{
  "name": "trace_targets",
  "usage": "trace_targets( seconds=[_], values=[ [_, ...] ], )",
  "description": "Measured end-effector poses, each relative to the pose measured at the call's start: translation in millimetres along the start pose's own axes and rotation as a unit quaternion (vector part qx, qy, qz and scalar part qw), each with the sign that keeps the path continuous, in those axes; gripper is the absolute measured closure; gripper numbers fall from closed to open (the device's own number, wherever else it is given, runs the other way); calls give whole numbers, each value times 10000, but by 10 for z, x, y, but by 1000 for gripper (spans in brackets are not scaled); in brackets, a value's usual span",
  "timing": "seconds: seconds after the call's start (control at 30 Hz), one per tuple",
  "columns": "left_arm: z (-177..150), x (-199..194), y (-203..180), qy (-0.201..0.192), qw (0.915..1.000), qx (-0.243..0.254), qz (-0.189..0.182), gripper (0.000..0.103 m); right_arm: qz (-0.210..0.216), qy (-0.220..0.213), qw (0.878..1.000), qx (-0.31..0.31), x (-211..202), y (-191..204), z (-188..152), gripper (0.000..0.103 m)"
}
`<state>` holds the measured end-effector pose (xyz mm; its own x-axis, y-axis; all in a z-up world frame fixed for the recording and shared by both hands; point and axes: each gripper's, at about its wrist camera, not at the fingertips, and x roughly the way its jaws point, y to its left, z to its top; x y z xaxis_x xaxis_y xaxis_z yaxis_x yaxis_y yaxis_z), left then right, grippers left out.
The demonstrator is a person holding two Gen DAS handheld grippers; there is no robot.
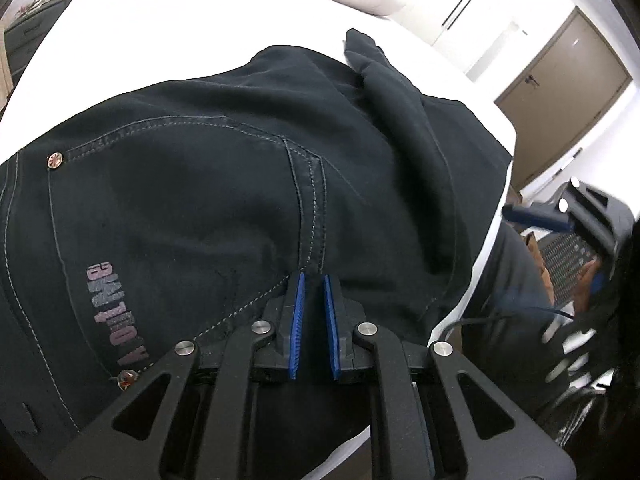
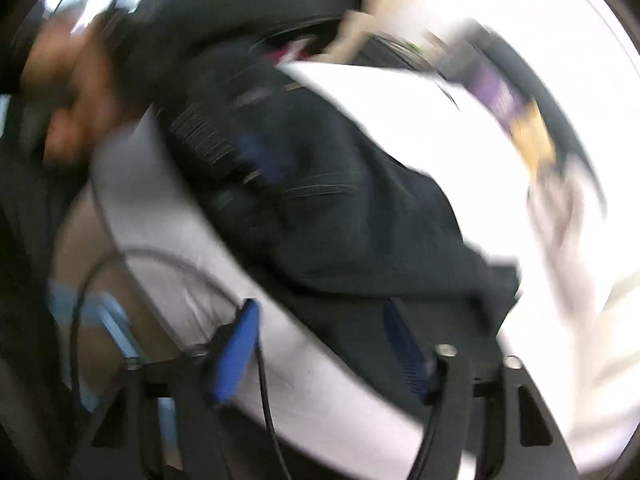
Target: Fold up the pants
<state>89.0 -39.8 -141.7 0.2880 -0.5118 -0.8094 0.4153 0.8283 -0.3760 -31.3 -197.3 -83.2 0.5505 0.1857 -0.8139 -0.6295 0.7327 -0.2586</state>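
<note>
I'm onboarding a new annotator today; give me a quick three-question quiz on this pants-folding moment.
1. True or false: the left gripper is spread wide.
2. The pants lie on a surface of which colour? A) white B) grey C) brown
3. Fill in: the right gripper is ____ (open/shut).

Key: 1 false, its blue pads sit near together at the pants' stitched seam; 2 A, the white surface; 3 open.
</note>
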Motion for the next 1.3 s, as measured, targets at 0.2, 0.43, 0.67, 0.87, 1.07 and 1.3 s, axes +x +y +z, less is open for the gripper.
trace_targets(
  seconds=[0.2,0.43,0.67,0.87,1.07,1.3],
  values=[
    [-32,47,44,-1,9999,-135,24,93,1080,-842,9372,3209,86,-1218,71,61],
    [-234,-57,172,40,9999,-144,53,93,1453,-1194,7720,6072,702,-2632,-542,58],
    [-167,-11,272,140,9997,-195,2,93,1704,-884,7089,6786,1429,-3195,-653,58],
    [-159,68,208,222,9996,-46,146,93,1634,-564,6895,7034,1873,-3402,-575,58],
    [-189,114,206,261,9996,-80,79,93,1571,-698,6877,7054,2011,-3597,-505,61],
    [-200,124,212,273,9996,-42,111,93,1229,-916,7262,6702,1754,-3771,-549,98]
  ],
)
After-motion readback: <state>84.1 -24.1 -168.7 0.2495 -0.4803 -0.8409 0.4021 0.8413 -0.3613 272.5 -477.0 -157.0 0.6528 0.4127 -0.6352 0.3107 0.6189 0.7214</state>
